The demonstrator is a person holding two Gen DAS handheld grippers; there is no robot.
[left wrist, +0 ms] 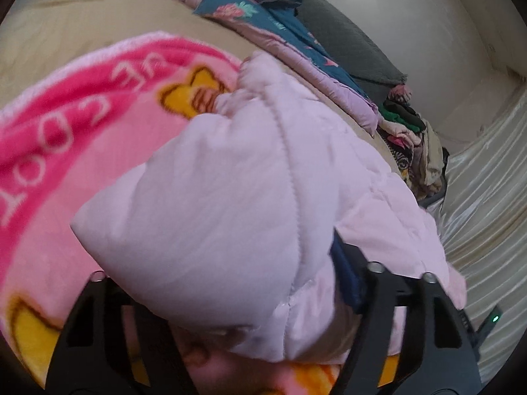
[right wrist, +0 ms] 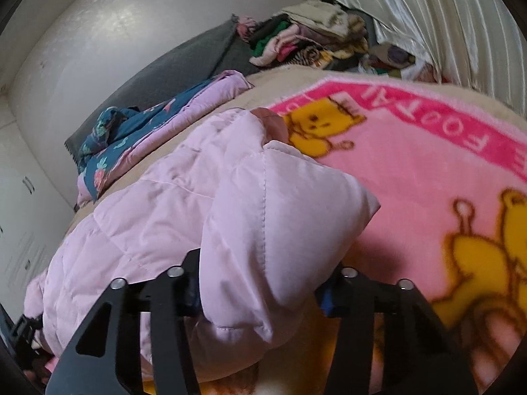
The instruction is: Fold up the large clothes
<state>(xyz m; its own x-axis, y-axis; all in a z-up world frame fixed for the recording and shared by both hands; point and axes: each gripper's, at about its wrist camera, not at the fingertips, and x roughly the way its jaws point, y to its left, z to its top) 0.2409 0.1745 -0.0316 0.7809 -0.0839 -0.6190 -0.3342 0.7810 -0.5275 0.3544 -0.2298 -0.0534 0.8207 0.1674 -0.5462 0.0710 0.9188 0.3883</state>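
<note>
The pale pink quilted jacket (left wrist: 230, 204) lay on the pink cartoon-bear blanket (left wrist: 66, 138) near the bed's edge. The left gripper (left wrist: 227, 293) straddled a puffed fold of it, fabric filling the gap between its fingers. The right gripper (right wrist: 260, 296) likewise gripped jacket (right wrist: 250, 217) fabric between its fingers, over the blanket (right wrist: 428, 191).

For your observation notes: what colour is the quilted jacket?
Pale pink jacket; clearest in the right wrist view.
</note>
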